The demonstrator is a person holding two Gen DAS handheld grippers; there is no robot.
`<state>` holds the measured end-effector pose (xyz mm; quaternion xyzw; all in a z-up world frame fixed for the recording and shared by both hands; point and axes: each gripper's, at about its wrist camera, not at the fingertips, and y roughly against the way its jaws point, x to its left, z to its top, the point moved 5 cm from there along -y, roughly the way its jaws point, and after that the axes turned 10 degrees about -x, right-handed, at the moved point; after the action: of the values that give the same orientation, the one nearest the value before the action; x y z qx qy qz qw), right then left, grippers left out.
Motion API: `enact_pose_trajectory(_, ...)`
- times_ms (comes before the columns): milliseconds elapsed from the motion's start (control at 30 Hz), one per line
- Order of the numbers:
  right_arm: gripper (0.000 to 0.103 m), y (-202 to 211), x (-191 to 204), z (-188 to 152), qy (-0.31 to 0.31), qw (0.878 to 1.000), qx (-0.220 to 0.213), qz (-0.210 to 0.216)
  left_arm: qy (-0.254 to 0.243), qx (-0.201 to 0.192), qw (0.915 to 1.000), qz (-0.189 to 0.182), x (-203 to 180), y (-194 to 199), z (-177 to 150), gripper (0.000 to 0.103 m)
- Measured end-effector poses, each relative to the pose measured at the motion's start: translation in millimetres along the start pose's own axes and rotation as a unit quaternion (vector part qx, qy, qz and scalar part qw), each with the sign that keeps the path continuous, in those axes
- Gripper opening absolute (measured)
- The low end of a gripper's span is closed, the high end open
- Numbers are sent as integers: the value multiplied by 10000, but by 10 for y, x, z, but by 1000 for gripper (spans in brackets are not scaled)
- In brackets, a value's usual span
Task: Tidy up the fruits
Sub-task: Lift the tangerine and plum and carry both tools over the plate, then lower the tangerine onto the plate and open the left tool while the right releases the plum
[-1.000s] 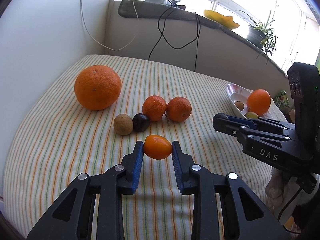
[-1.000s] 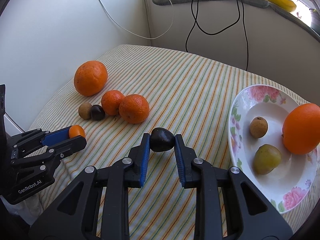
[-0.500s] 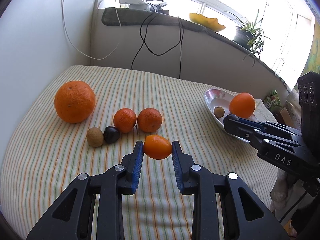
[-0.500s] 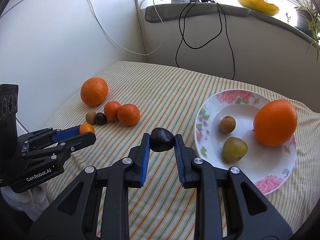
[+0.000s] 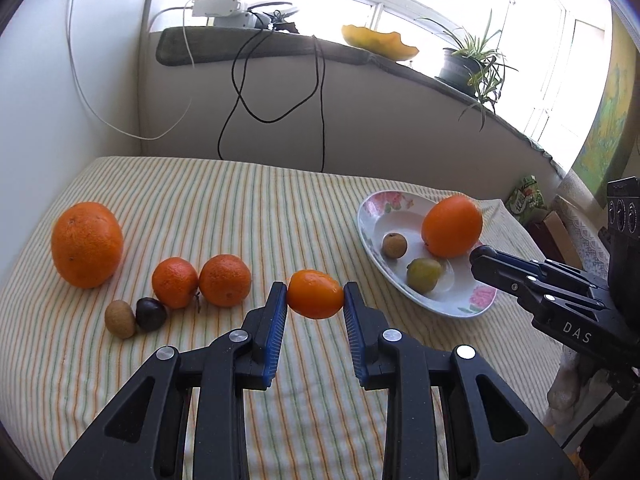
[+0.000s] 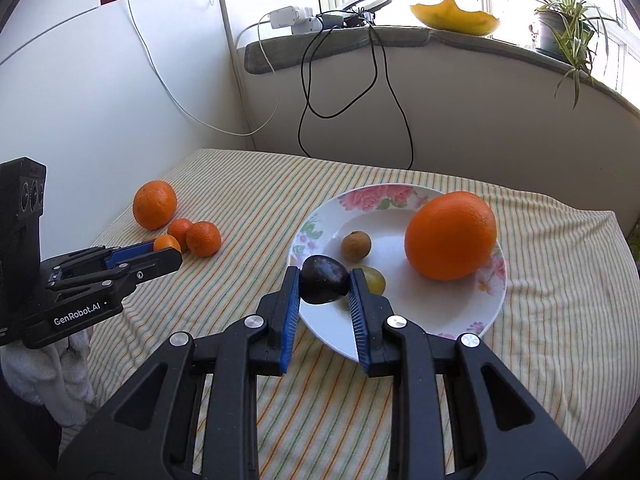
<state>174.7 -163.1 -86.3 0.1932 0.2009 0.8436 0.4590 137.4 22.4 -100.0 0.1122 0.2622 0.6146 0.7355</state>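
Note:
My left gripper (image 5: pixel 315 295) is shut on a small orange kumquat (image 5: pixel 315 294), held above the striped cloth, left of the plate. My right gripper (image 6: pixel 324 280) is shut on a dark plum (image 6: pixel 323 279), held over the near rim of the floral plate (image 6: pixel 400 196). The plate holds a big orange (image 6: pixel 450 235), a brown longan (image 6: pixel 355 245) and a green fruit (image 6: pixel 376 280). On the cloth at left lie a large orange (image 5: pixel 87 244), two tangerines (image 5: pixel 225 280), a dark plum (image 5: pixel 151 314) and a brown longan (image 5: pixel 119 318).
The table (image 5: pixel 240 208) has a striped cloth and stands against white walls at the left and back. Black and white cables (image 5: pixel 256 92) hang from the window ledge. A potted plant (image 5: pixel 472 64) and a yellow bowl (image 5: pixel 380 42) stand on the ledge.
Both grippers have risen and moved right toward the plate with their fruits. The right gripper's plum has come over the plate's near rim.

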Motion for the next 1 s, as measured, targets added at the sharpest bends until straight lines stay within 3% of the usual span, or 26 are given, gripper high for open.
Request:
enact_pose_trajectory(467, 25, 83, -460, -64, -259, 9992, -15, -289, -191, 97, 9994, -276, -420, -263, 69, 27)
enact_pose_trajectory(1000, 25, -5, -604, -127, -352, 9987, 65, -352, -404, 234, 9982, -375, -671, -502, 81, 27)
